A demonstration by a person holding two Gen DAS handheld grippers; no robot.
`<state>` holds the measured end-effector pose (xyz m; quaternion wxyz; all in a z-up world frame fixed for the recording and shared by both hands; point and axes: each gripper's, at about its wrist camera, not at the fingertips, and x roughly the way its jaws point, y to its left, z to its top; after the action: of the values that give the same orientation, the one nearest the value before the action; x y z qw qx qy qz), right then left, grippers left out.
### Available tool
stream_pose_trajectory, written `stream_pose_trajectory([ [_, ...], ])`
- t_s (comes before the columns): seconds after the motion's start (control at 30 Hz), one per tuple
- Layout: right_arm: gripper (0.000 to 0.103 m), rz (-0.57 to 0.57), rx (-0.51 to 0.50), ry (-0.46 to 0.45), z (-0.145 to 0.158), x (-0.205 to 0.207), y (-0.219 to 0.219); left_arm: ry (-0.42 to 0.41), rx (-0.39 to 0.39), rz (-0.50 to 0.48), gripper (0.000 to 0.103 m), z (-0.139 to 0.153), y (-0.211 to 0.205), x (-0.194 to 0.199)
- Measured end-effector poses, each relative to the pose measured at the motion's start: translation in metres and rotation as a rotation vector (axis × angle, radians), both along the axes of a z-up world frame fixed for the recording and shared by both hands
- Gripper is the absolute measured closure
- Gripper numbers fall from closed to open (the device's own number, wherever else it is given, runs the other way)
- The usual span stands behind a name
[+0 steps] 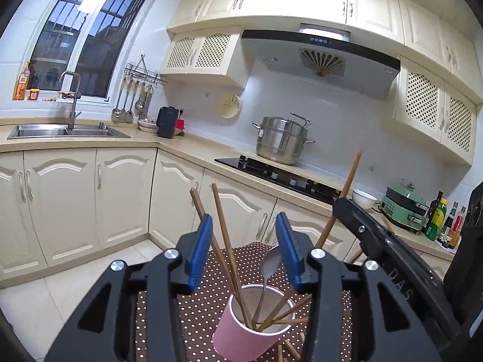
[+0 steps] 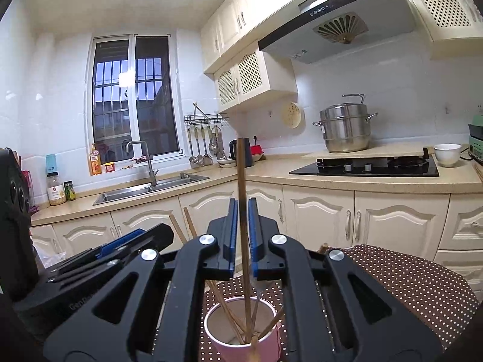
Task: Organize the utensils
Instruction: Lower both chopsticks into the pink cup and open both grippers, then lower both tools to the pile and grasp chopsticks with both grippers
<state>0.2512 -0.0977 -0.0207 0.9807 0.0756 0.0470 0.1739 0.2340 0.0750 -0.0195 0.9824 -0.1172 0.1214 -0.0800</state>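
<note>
A pink cup point(image 1: 238, 331) point(image 2: 223, 351) stands on a brown polka-dot cloth point(image 1: 193, 307) point(image 2: 407, 277). Several wooden chopsticks point(image 1: 222, 229) and a metal spoon point(image 1: 270, 262) lean in it. My left gripper point(image 1: 244, 220) hovers over the cup, open; two chopsticks rise through the wide gap and the spoon bowl sits beside the right finger, with neither pad touching them. My right gripper point(image 2: 241, 211) stands over the cup from the other side. One upright chopstick point(image 2: 241, 175) point(image 1: 347, 187) runs between its blue pads with a thin gap showing, its lower end inside the cup.
Loose chopsticks point(image 1: 289, 350) lie on the cloth beside the cup. Beyond are cream cabinets, a sink point(image 2: 151, 190), a black hob point(image 2: 365, 167) with a steel pot point(image 2: 345, 129), a white bowl point(image 2: 448, 154) and bottles point(image 1: 443, 220) on the counter.
</note>
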Motion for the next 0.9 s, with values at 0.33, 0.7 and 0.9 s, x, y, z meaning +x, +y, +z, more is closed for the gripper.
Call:
stream_pose_trajectory([
  [0.33,0.059,-0.015,0.01,-0.026,0.015,-0.021,-0.007,-0.007,0.008,0.008,0.054,0.014,0.002,-0.022],
  [0.7,0.055,-0.027,-0.001,-0.023,0.022,-0.051,-0.019,-0.018,0.056,0.012,0.052,0.03,-0.008,-0.057],
  [0.9,0.052,-0.048,-0.009,-0.004,0.02,-0.072,-0.034,-0.01,0.106,0.015,0.046,0.029,-0.021,-0.079],
])
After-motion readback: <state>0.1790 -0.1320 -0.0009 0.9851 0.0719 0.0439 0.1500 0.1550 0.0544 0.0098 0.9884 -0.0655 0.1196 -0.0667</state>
